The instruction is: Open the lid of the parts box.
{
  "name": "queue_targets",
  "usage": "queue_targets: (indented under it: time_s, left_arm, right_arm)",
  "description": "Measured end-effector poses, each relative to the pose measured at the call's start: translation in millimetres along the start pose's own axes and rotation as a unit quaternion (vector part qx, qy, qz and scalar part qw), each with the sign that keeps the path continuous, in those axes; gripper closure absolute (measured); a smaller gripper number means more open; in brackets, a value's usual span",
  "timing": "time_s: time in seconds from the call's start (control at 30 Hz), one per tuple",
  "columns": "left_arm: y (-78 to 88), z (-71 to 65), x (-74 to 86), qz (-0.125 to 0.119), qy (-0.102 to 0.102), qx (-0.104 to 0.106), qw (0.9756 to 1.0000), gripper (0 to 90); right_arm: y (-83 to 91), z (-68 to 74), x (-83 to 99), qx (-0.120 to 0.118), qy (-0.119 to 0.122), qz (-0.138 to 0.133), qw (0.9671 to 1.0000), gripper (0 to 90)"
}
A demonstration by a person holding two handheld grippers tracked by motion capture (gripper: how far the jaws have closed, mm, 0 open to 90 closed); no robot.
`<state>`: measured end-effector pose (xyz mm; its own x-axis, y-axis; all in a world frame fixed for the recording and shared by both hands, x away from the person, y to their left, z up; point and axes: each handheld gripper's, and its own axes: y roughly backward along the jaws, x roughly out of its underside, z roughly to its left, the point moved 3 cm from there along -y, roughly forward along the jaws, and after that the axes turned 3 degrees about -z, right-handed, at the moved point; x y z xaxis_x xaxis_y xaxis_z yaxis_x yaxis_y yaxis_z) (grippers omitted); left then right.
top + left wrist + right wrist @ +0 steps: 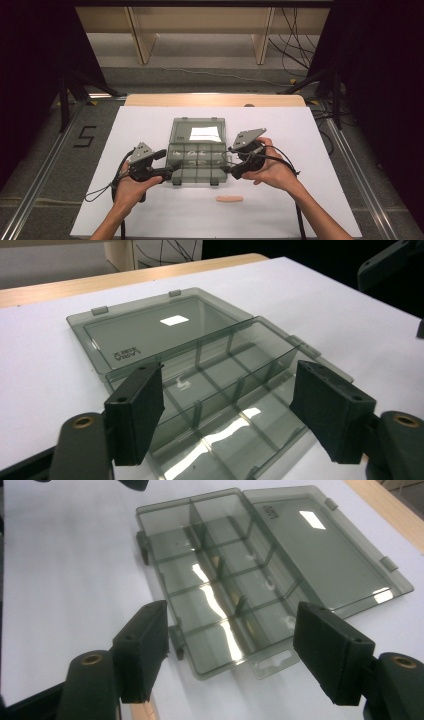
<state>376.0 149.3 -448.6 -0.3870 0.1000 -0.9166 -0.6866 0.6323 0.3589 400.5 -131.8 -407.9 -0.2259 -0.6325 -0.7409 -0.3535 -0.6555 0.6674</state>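
Box [196, 150] lies open (lid flat behind it), left gripper [172, 171] and right gripper [226, 165] at its sides, both released, holding nothing.

Pretty sure I'm set up in a lab or recording studio here, not anyone's home. My table [215, 100] is a plain wooden top covered with a big white sheet [150, 210], like a staged work surface. Black curtains [30, 60] hang at 9 and 3 o'clock, closing the spot off. Tripod-style stand legs [67, 95] poke out near 10 and 2 o'clock. Loose cables [295, 40] trail over the floor around 1 o'clock. There's a metal rail [35, 185] running along each side of the floor, and a black "5" [85, 136] taped down at 9 o'clock like a station number. Bare plywood furniture legs [142, 40] stand at 12 o'clock.
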Motion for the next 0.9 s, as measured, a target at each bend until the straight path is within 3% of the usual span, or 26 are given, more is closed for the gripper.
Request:
queue_targets:
  time_s: [0.07, 0.5, 0.67, 0.73, 0.9]
  left_arm:
    - [4.6, -5.2, -0.6, -0.011, -0.005, 0.001, 0.9999, 26.5]
    - [19.0, -19.7, 1.0, -0.026, -0.023, 0.002, 0.9994, 22.5]
    - [23.5, -23.9, 2.0, -0.031, -0.016, 0.002, 0.9994, 21.9]
    - [25.9, -26.1, 2.7, -0.028, -0.027, 0.002, 0.9993, 21.7]
    - [27.1, -28.6, 3.3, -0.030, -0.021, 0.001, 0.9993, 20.5]
  right_arm:
    - [-0.2, 4.3, 2.7, -0.008, 0.004, 0.008, 0.9999, 30.8]
    - [-8.2, 18.0, 12.0, -0.034, 0.024, 0.036, 0.9985, 30.7]
    - [-10.4, 23.1, 15.7, -0.039, 0.032, 0.046, 0.9977, 28.9]
    - [-10.4, 24.4, 16.6, -0.039, 0.037, 0.049, 0.9974, 28.6]
    - [-9.0, 27.6, 19.0, -0.043, 0.038, 0.050, 0.9971, 27.9]
